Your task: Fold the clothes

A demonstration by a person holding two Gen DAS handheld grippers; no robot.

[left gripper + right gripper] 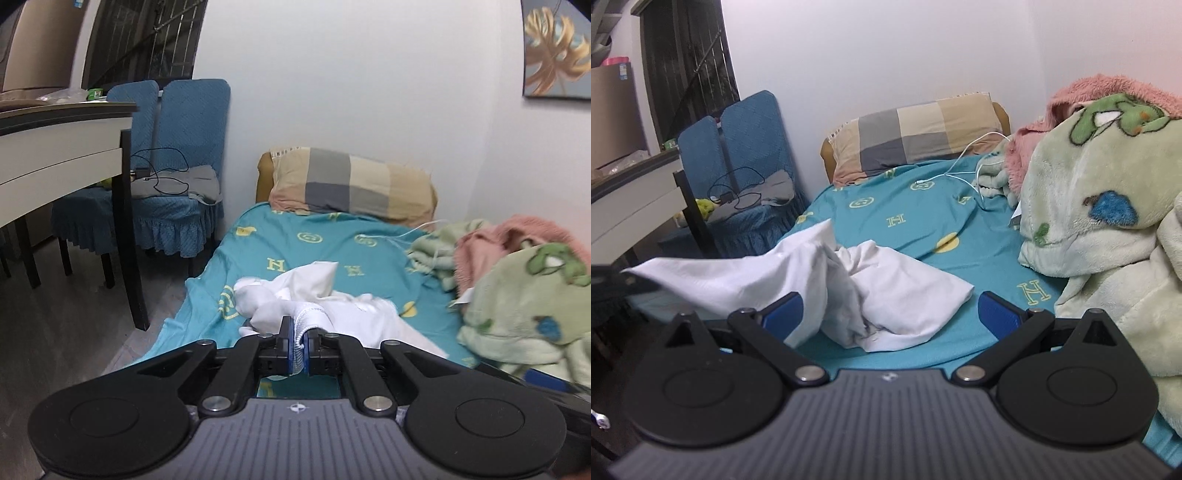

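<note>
Left claw (300, 341), low in the middle of its own view, is clamped tight on the ribbed edge of the white cloth (295, 295), and a bit of that edge pokes out between the blue pads (294, 345). Going from left to right in this view, a table (55, 147) fills the upper left, two blue chairs (177, 147) stand just beside it with a grey cloth and a black cord on one seat, and the checked pillow (351, 181) leans on the wall at the middle. The white cloth lies bunched on the teal sheet (295, 240) in the lower middle, with one part pulled up to the claw. A green blanket (524, 306) and a pink blanket (517, 236) are piled at the right, and a picture (557, 48) with gold leaves hangs in the upper right corner. In the right view, the right claw (890, 314) has its two fingers (783, 314) far apart, with nothing pinched. The white cloth (871, 291) sits in the middle of that view, crumpled on the sheet, and its near part lies in the gap between the fingers. One flap stretches up toward the left edge. A white cord (964, 162) lies near the pillow, and the green blanket fills the right side.
</note>
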